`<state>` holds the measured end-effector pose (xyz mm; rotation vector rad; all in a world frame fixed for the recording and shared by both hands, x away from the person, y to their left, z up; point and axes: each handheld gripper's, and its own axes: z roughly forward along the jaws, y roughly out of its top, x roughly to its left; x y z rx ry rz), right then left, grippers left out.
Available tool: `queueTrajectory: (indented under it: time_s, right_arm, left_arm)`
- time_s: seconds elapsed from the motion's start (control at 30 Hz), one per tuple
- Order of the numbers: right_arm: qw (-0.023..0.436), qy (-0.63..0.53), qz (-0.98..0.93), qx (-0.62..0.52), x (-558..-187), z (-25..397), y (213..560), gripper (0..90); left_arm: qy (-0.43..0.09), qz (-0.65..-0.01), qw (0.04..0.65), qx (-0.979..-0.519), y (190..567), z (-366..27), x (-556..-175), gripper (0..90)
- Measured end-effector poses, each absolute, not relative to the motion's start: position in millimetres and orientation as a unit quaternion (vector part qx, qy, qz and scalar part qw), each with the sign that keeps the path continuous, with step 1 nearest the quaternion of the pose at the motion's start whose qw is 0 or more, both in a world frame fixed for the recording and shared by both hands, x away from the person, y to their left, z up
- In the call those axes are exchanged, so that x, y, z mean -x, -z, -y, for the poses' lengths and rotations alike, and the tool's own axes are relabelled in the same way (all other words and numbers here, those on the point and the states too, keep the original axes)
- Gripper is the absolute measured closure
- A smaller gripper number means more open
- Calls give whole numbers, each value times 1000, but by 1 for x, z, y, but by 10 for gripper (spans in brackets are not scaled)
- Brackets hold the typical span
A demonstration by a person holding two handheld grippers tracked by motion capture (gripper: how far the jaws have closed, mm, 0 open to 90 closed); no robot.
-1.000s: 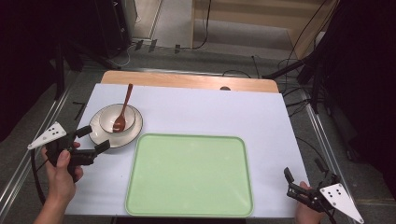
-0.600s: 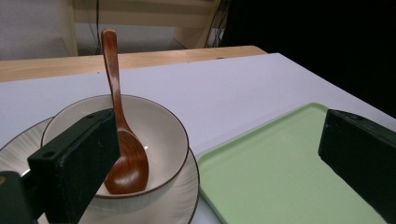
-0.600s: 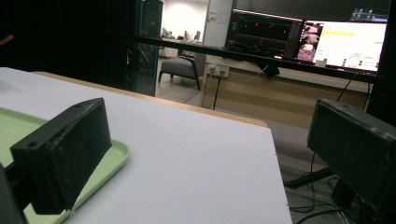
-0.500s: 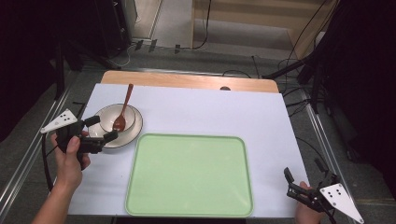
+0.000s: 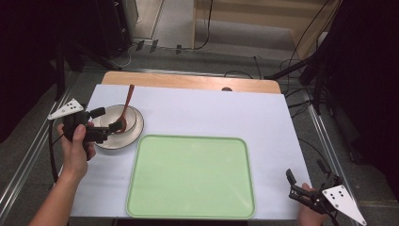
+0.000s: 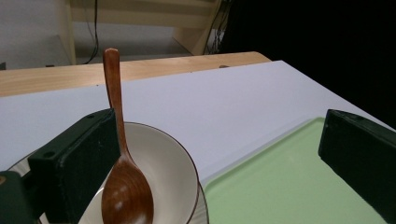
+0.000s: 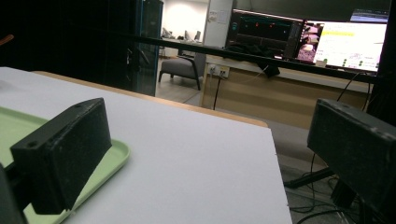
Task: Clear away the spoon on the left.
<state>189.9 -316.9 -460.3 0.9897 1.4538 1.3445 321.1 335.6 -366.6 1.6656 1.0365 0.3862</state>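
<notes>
I am at the approach step: my left tool (image 5: pixel 104 120) is at the near-left side of the bowl (image 5: pixel 117 117) with its jaws wide apart, and it holds nothing yet. In the left gripper view one jaw stands in front of the bowl's left part and the other jaw is far to the right, over the green tray (image 6: pixel 299 186), so the opening takes in the bowl's near rim and also some of the tray's corner. The bowl sits on a plate (image 5: pixel 133 135) at the left part of the bench (image 5: pixel 211 113), just beside the far-left corner of the tray. A brown wooden spoon (image 6: pixel 122 182) lies with its head inside the bowl and its handle goes up and away over the far rim. I cannot tell if the left jaw touches the bowl or the plate, it looks very close. My right tool (image 5: pixel 308 188) waits at the near-right corner of the bench, well apart from all these things, also with jaws apart and empty. I judge that the work is to bring the dishes onto the tray, and nothing stands there yet. The next move, I think, calls for bringing one jaw inside the bowl's rim and one outside, then closing gently, and keeping the bowl level so the spoon does not slide out.
</notes>
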Motion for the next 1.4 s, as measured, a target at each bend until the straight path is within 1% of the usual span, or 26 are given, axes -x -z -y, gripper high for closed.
queueTrajectory:
  time_s: [0.33,0.53,1.13,1.4]
  right_arm:
    - [448,-543,-587,-400,-190,317,460,0]
    - [448,-543,-587,-399,-190,317,460,0]
    - [448,-543,-588,-398,-190,317,460,0]
    - [448,-544,-588,-397,-190,317,460,0]
  left_arm:
    - [-158,-439,539,-701,364,-330,-339,0]
    - [-157,-442,526,-709,364,-325,-354,0]
    - [-144,-455,531,-700,361,-322,-380,0]
    - [-128,-465,532,-696,365,-321,-394,0]
